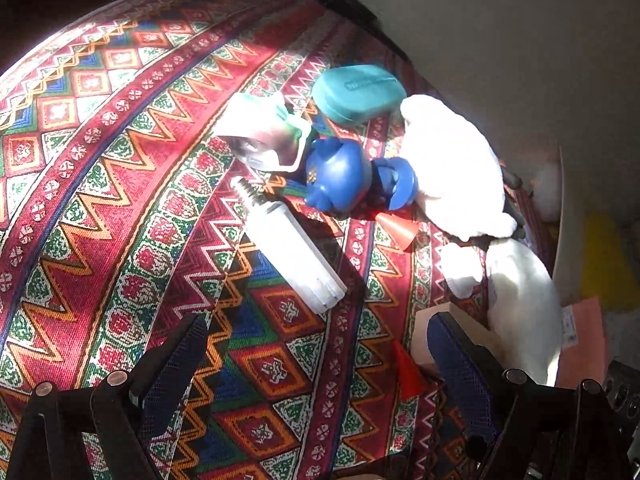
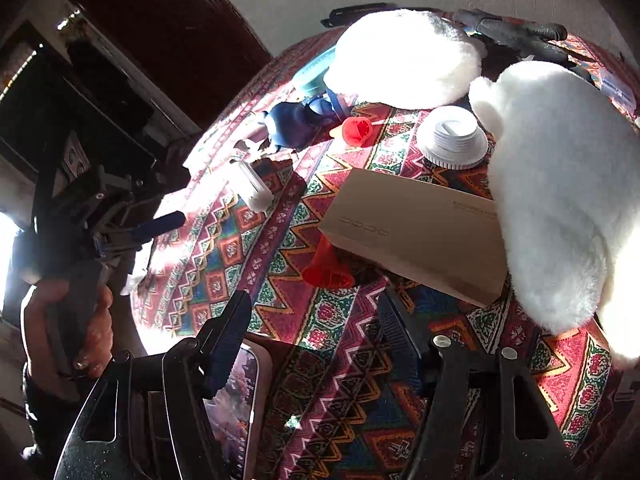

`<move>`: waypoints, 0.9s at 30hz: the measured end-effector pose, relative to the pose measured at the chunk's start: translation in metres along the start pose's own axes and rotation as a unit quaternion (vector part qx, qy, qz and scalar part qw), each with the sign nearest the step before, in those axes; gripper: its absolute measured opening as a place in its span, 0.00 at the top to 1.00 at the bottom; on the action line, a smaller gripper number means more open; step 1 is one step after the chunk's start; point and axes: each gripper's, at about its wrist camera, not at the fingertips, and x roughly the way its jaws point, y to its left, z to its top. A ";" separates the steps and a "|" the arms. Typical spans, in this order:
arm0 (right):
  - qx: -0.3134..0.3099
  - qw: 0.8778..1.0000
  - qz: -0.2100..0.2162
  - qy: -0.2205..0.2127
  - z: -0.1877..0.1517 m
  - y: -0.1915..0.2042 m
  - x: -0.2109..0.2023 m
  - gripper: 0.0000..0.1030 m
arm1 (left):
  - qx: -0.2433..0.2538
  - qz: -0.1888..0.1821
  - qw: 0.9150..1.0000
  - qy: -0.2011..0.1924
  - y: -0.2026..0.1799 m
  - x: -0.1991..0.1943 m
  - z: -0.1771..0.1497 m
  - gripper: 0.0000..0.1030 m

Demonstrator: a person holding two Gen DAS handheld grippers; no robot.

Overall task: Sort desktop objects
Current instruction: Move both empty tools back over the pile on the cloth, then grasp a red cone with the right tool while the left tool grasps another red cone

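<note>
My left gripper (image 1: 320, 360) hovers open over the patterned tablecloth (image 1: 120, 200), nothing between its fingers. Ahead of it lie a white tube bulb (image 1: 292, 252), a blue toy (image 1: 340, 176), a shiny pouch (image 1: 268, 136) and a teal case (image 1: 358, 94). My right gripper (image 2: 314, 340) is open too, just short of a red cone (image 2: 328, 268) that leans against a beige box (image 2: 416, 232). A second red cone (image 2: 356, 130) and a white ribbed cap (image 2: 452, 142) sit farther back. The bulb (image 2: 252, 186) and blue toy (image 2: 296, 120) lie to the left.
Two white plush items (image 2: 404, 56) (image 2: 560, 200) crowd the back and right, the nearer one overlapping the box. A phone in a patterned case (image 2: 236, 400) lies under my right gripper's left finger. A black tool (image 2: 520, 36) rests at the far edge. A hand (image 2: 80, 328) grips the left gripper's handle.
</note>
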 end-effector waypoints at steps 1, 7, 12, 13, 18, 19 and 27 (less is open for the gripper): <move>0.000 1.000 -0.005 0.005 0.001 -0.005 0.005 0.34 | 0.004 -0.013 1.000 0.000 -0.006 0.003 0.006 0.11; -0.033 0.999 -0.037 0.009 0.014 -0.003 0.037 0.37 | 0.017 -0.083 0.996 0.029 -0.051 0.040 0.032 0.10; -0.108 0.990 -0.095 -0.002 0.011 0.016 0.057 0.65 | 0.010 -0.064 0.995 0.075 -0.063 0.091 0.038 0.10; -0.116 0.989 -0.096 -0.003 0.010 0.017 0.057 0.65 | 0.008 -0.060 0.995 0.084 -0.066 0.101 0.039 0.10; -0.123 0.989 -0.077 0.007 0.006 0.011 0.048 0.65 | 0.029 -0.014 0.996 0.085 -0.084 0.130 0.048 0.10; -0.118 0.990 -0.072 0.008 0.006 0.007 0.045 0.65 | 0.039 -0.002 0.996 0.082 -0.088 0.134 0.048 0.11; -0.072 0.997 -0.038 0.010 0.016 -0.027 0.021 0.65 | 0.208 0.142 0.967 0.035 -0.134 0.163 0.022 0.23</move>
